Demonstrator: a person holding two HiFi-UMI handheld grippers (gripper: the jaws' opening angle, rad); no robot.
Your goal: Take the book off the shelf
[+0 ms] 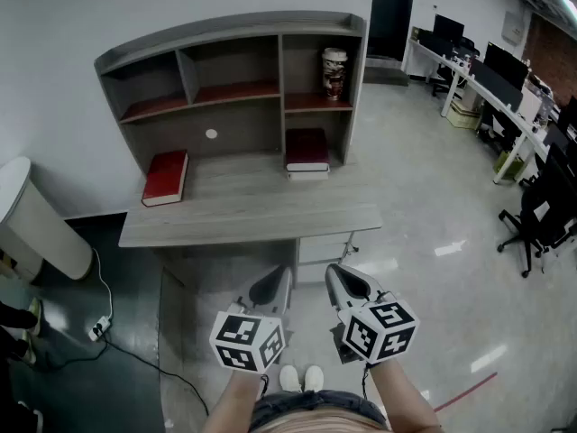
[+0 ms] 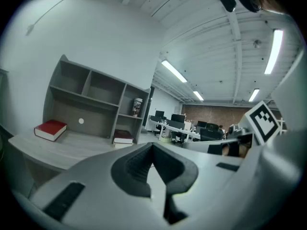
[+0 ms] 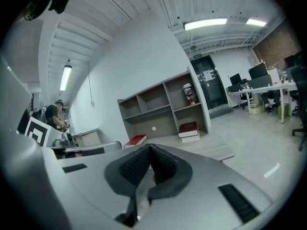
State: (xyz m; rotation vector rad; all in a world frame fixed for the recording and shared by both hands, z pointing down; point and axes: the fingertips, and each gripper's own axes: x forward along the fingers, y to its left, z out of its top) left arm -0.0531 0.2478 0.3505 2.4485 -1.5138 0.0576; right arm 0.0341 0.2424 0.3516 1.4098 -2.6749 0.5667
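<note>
Roughly at twelve o'clock, the maroon book (image 1: 306, 147) lies flat in the shelf (image 1: 234, 23), well apart from the nearer right gripper (image 1: 335, 276); that one and the left gripper (image 1: 281, 278) are closed, empty.

Patterned canister (image 1: 334, 73), noted upright, upper centre of head view. White rounded bin (image 1: 36, 224), recorded at left edge. Power strip (image 1: 97, 329) with black cable, logged lower left, on floor. White desks (image 1: 471, 86) with dark monitors (image 1: 505, 61), listed upper right. Black office chair (image 1: 541, 215), right edge. Red floor line (image 1: 464, 392), lower right.
</note>
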